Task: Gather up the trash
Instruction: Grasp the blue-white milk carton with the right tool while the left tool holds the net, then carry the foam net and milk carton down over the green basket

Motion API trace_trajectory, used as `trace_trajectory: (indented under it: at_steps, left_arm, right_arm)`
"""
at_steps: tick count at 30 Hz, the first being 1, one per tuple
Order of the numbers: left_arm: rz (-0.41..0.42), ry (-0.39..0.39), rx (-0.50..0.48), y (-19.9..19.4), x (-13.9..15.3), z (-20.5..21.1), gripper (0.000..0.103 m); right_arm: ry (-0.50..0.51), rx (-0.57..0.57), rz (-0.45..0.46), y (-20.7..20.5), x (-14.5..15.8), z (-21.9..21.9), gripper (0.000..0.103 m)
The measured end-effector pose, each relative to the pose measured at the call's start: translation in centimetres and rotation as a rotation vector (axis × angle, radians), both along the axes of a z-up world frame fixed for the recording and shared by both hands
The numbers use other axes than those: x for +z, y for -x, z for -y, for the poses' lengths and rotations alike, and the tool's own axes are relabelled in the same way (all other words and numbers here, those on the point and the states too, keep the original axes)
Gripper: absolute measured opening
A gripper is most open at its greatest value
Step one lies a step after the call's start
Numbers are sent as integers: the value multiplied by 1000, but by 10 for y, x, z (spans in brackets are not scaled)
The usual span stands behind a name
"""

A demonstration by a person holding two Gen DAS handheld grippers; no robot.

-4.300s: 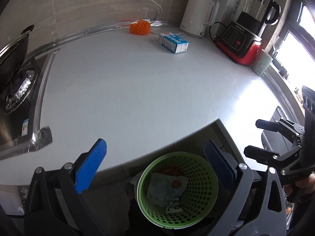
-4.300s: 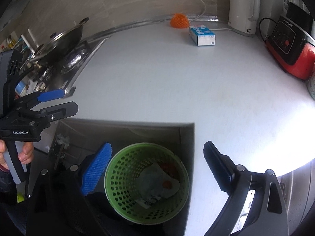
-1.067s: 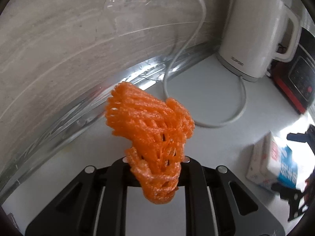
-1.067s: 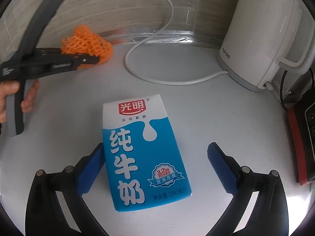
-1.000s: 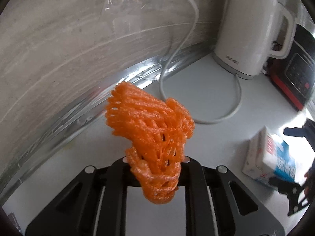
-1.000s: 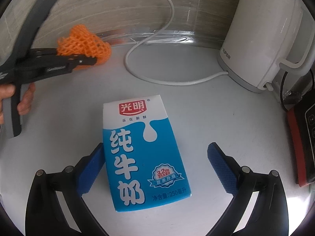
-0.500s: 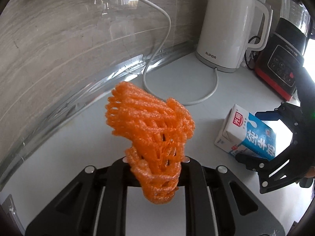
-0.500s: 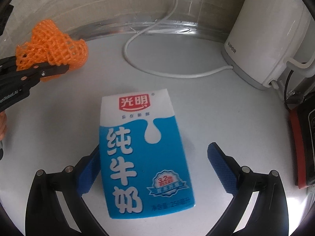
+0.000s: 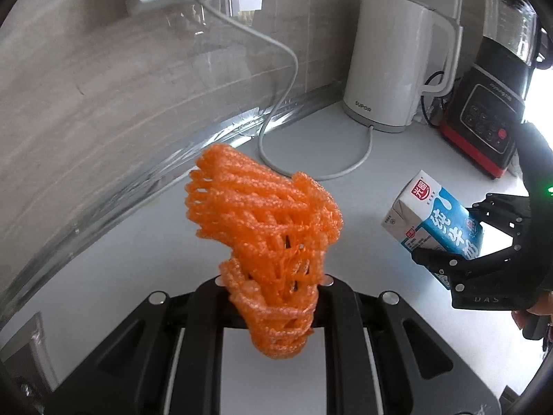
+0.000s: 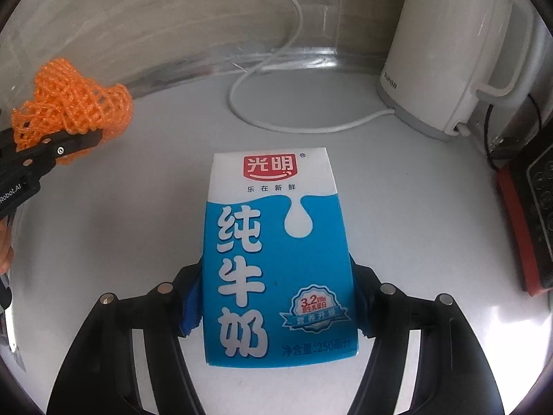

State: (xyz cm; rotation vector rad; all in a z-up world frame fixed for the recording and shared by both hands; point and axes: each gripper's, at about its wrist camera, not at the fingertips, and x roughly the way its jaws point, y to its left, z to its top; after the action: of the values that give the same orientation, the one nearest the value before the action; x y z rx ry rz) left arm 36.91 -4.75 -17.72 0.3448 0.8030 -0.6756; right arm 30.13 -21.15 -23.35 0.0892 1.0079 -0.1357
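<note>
An orange foam net (image 9: 262, 228) hangs above the white counter (image 9: 103, 276), pinched in my left gripper (image 9: 273, 283), which is shut on it. The right wrist view shows the same net (image 10: 69, 103) and left gripper (image 10: 52, 148) at the left edge. A blue and white milk carton (image 10: 276, 252) stands between the blue pads of my right gripper (image 10: 273, 307). Its jaws are closing and both pads press the carton's sides. In the left wrist view the carton (image 9: 439, 221) is tilted, off the counter, in that gripper (image 9: 449, 231).
A white electric kettle (image 10: 449, 52) stands at the back right, and its white cable (image 10: 276, 69) loops across the counter towards the wall. A black blender with a red base (image 9: 490, 103) stands further right. A metal strip runs along the stone wall.
The right jaws have closed from wide open onto the milk carton, which now sits tilted and raised. The left gripper has drawn back and up from the wall with the net.
</note>
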Motion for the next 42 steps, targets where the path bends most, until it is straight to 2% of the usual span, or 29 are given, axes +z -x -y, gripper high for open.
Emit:
trace_trajectory:
  at_steps: [4, 8, 13, 20, 28, 42]
  left_arm:
    - [5, 5, 27, 30, 15, -6, 14]
    - [21, -2, 66, 77, 29, -12, 14]
    - [13, 9, 124, 130, 43, -21, 14]
    - [-14, 45, 190, 216, 54, -37, 15]
    - [-48, 46, 242, 299, 44, -52, 15]
    - [-70, 32, 326, 414, 19, -70, 15]
  right_arm:
    - [-5, 16, 23, 22, 18, -10, 67]
    - [-29, 31, 38, 56, 35, -22, 67]
    - [-70, 52, 54, 112, 52, -41, 67]
    - [-115, 90, 57, 189, 59, -64, 67]
    - [-129, 152, 18, 272, 47, -84, 67]
    - [-127, 302, -25, 373, 34, -116, 67]
